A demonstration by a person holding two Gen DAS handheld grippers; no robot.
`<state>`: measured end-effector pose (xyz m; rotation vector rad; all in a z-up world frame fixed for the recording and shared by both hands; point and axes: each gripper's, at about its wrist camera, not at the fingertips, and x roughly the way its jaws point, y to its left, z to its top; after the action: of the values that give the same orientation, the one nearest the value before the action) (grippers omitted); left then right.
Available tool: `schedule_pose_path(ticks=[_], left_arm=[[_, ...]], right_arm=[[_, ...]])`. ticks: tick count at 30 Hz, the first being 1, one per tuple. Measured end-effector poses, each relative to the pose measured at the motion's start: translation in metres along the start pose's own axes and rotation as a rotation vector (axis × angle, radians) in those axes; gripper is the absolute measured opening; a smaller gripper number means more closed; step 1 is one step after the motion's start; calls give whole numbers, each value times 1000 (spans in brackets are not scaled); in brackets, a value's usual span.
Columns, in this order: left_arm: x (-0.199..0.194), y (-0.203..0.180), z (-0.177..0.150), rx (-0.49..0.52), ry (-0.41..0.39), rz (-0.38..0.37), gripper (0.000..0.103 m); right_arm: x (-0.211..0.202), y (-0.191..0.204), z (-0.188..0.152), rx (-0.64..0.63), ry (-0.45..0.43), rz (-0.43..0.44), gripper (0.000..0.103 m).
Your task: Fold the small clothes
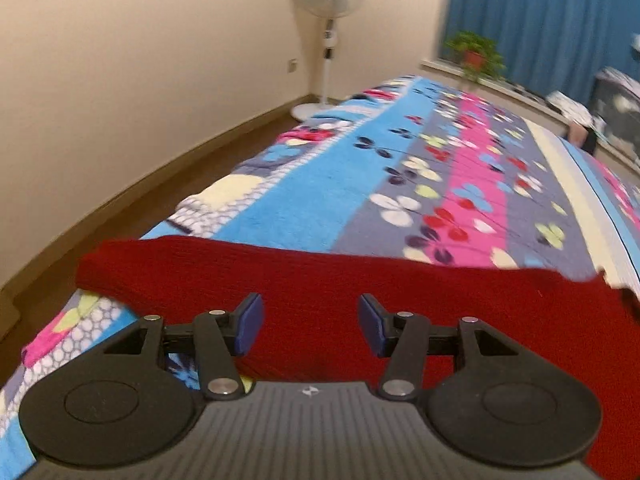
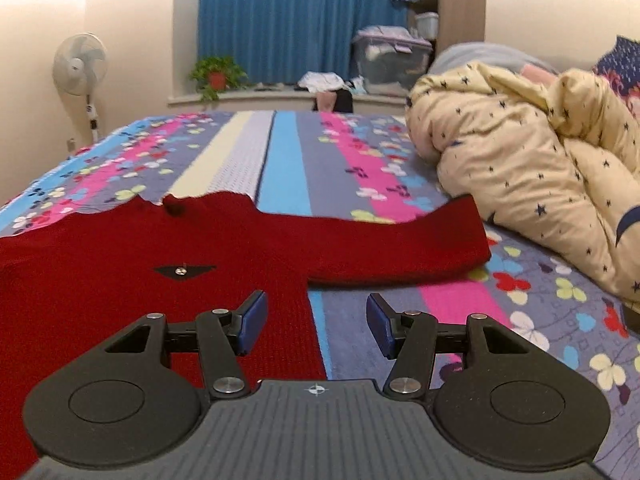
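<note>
A small red knit sweater [image 2: 140,256] lies flat on the bed, its collar far from me and one sleeve [image 2: 400,244] stretched out to the right. It has a dark patch on the chest. My right gripper [image 2: 316,322] is open and empty, low over the sweater's right side edge, below the armpit. In the left wrist view the sweater [image 1: 320,292] fills the foreground, with its left sleeve [image 1: 120,268] reaching toward the bed's edge. My left gripper [image 1: 310,328] is open and empty just above the red fabric.
The bed has a colourful striped flower blanket [image 2: 288,160]. A bunched cream duvet with stars [image 2: 520,160] lies at the right, close to the sleeve end. A standing fan [image 1: 328,40], the wall and the floor are left of the bed. A windowsill with a plant [image 2: 216,76] is beyond.
</note>
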<state>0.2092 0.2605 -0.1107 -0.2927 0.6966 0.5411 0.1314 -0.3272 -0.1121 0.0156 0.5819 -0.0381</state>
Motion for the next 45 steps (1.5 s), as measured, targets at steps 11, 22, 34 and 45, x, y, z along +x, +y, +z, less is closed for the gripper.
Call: schedule_pose_path(ticks=[11, 22, 34, 45], left_arm=[[47, 34, 8, -167, 138, 33, 64], [62, 42, 4, -221, 188, 34, 67], [54, 41, 1, -231, 203, 188, 68], [54, 35, -3, -212, 219, 225, 68]], right_arm=[[57, 19, -15, -28, 268, -24, 57], [73, 16, -30, -8, 424, -25, 62], [78, 18, -27, -52, 423, -32, 65], [77, 21, -28, -61, 423, -40, 66]])
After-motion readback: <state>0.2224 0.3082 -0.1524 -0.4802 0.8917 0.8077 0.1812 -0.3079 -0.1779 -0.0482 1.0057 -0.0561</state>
